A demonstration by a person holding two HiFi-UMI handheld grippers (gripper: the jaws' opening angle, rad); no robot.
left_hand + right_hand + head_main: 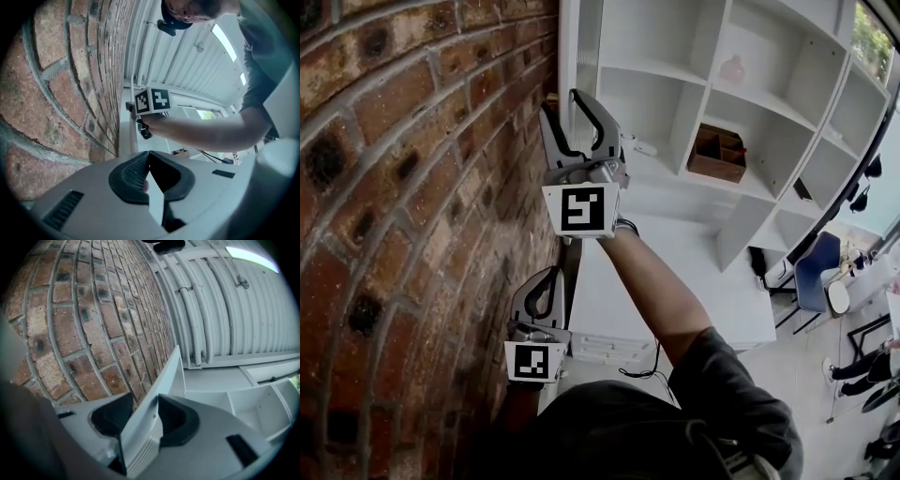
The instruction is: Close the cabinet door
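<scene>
The white cabinet door (174,369) stands open, edge-on beside the brick wall. My right gripper (140,416) straddles its edge with a dark pad against each face, shut on it. In the head view this right gripper (579,105) is the upper one, reached up along the door's edge (567,56). My left gripper (551,277) sits lower and closer to me. A thin white wedge of door panel (155,201) lies pinched between the pads of the left gripper (149,180). The right gripper's marker cube (152,100) and forearm show ahead of it.
A brick wall (394,187) runs close along the left. To the right stands a white open shelving unit (769,103) with a brown box (717,155) and a pink bottle (732,68). A white counter (694,272) lies below it, a blue chair (816,272) beyond.
</scene>
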